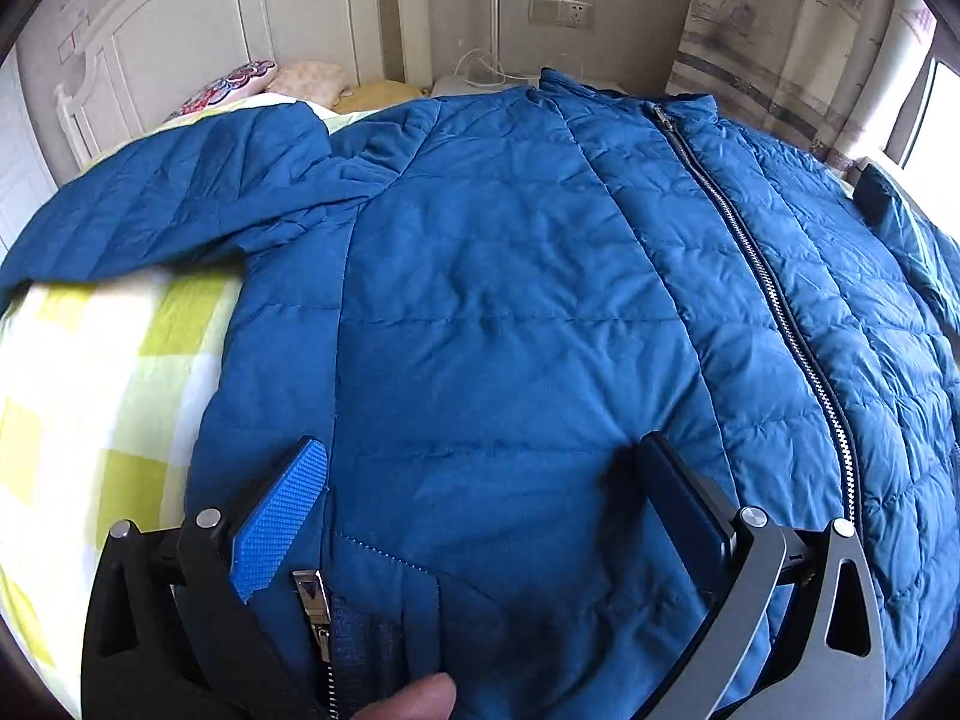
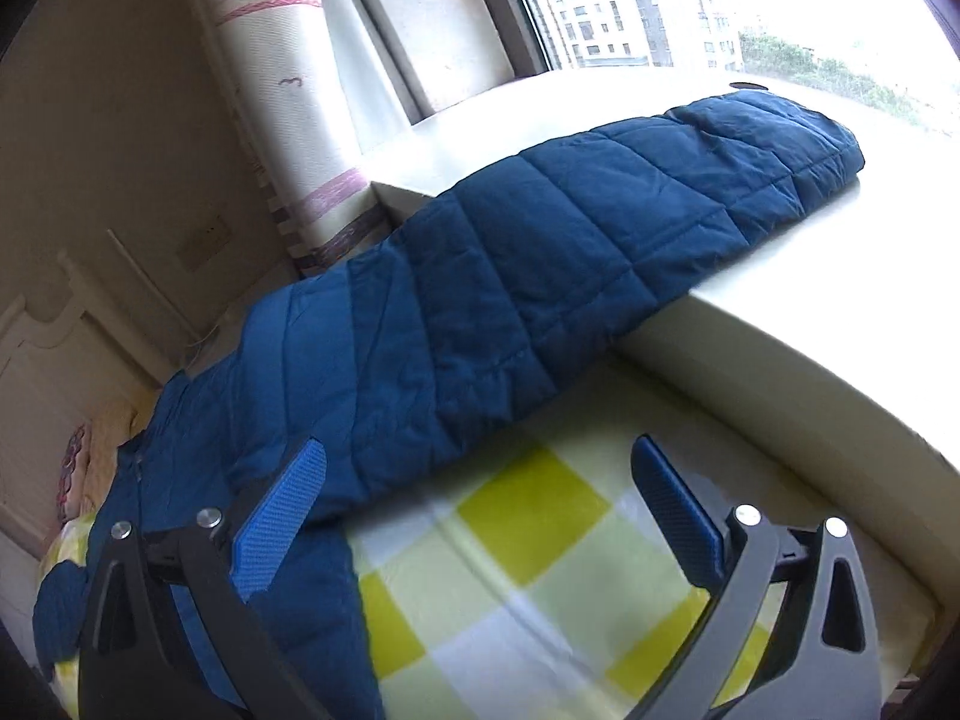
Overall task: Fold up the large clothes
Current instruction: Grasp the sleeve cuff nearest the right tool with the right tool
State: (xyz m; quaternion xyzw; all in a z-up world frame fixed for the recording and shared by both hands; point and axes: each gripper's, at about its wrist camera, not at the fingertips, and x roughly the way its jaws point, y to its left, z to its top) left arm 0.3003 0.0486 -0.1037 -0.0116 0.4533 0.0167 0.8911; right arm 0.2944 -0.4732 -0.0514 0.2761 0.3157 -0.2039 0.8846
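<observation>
The jacket (image 1: 510, 300) lies front-up on the bed (image 1: 90, 372), zipped, spread flat over the checked blanket (image 2: 540, 588). Its collar (image 1: 600, 90) points to the far end, toward the headboard (image 1: 198, 18); its hem is at the near edge. The long axis of the body runs near to far, along the zipper (image 1: 774, 300).

The left sleeve (image 1: 162, 210) extends to the left across the bed. The right sleeve (image 2: 600, 240) extends outward to the right, and its cuff rests on the windowsill (image 2: 810, 276).

Tongs state:
- Left tongs (image 1: 480, 516): spread, hovering over the near left front panel, beside a pocket zipper (image 1: 315, 606). Nothing is pinched.
- Right tongs (image 2: 480, 516): spread, hovering over the blanket just below the right sleeve. Nothing is pinched.

Step in hand, as judged: the garment is laid out and no fold is yet made; the first fold is being set up. The likely next move is to bring a sleeve across the body. This calls for closing the tongs on a sleeve edge, lifting it clear, and laying it flat across the chest. The padded fabric is bulky and slick, so a deep bite is advisable.
</observation>
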